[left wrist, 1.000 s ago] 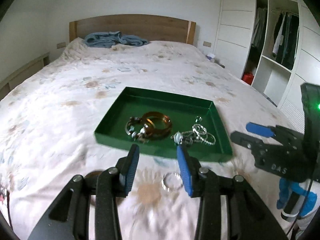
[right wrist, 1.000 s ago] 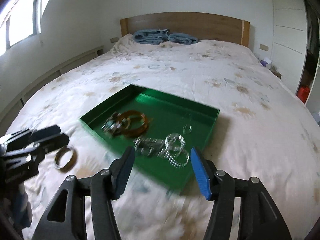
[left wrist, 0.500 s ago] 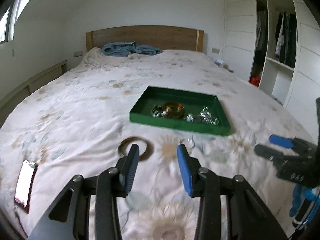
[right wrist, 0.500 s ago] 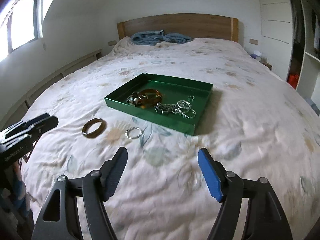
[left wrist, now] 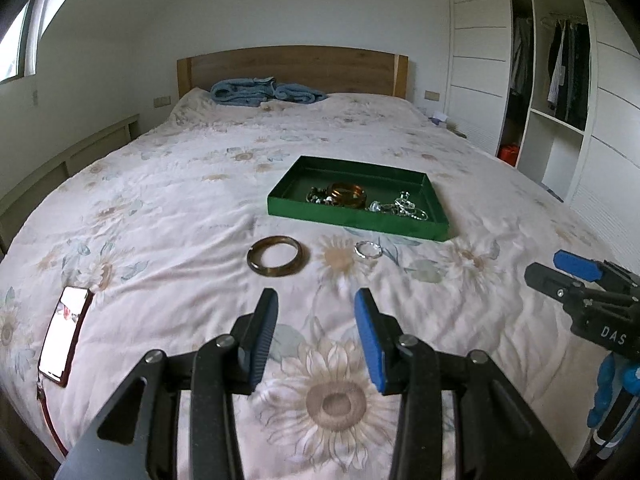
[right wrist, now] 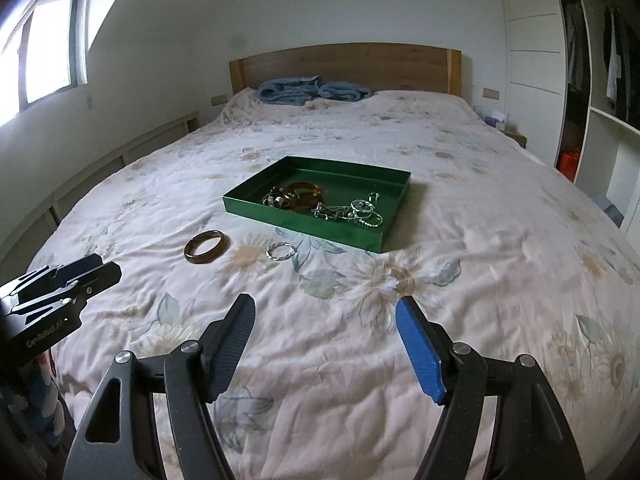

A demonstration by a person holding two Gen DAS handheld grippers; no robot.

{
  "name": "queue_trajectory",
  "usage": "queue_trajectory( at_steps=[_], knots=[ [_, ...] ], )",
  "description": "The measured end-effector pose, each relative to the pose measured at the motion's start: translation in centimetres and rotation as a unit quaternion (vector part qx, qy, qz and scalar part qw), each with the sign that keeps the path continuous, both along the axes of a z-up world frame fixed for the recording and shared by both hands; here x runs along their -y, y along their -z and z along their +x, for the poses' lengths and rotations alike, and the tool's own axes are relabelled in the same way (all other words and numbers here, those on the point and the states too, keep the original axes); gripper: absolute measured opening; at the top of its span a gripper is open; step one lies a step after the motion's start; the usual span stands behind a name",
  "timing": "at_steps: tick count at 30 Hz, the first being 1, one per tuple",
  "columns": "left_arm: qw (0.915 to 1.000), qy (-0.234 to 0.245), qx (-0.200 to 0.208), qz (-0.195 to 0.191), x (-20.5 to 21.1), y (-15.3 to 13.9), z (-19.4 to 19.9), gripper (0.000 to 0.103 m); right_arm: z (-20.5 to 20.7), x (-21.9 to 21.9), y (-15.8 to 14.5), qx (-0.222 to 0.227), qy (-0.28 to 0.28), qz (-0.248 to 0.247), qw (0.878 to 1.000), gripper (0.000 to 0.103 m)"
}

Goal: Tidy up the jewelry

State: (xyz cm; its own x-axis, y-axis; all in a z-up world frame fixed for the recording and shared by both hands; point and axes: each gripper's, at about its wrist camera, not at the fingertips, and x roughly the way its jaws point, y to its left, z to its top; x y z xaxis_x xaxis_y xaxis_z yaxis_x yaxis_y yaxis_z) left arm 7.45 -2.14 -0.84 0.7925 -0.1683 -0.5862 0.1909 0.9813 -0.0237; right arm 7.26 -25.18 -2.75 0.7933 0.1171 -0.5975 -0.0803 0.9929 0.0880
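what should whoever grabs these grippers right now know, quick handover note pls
Left gripper: open, empty, above the floral bedspread.
Right gripper: open, empty, also over the bed.
Done: amber bangle, silver chains and other small pieces lie in the shallow green tray.
Left: brown bangle and twisted silver ring lie on the bedspread in front of the tray; both need moving in.

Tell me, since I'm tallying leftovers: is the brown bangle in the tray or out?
Out: the brown bangle lies on the bedspread, apart from the green tray.
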Motion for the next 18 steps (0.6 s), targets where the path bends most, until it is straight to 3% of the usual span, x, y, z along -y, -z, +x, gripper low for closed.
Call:
queue_trajectory(
  at_steps=[18],
  knots=[
    [0.9994, -0.032, 0.012, -0.009, -2.3, -0.2, -2.3, 0.044, -2.8, -0.3, -0.3, 0.009, 0.01, -0.007, 1.0, 0.072]
  ],
)
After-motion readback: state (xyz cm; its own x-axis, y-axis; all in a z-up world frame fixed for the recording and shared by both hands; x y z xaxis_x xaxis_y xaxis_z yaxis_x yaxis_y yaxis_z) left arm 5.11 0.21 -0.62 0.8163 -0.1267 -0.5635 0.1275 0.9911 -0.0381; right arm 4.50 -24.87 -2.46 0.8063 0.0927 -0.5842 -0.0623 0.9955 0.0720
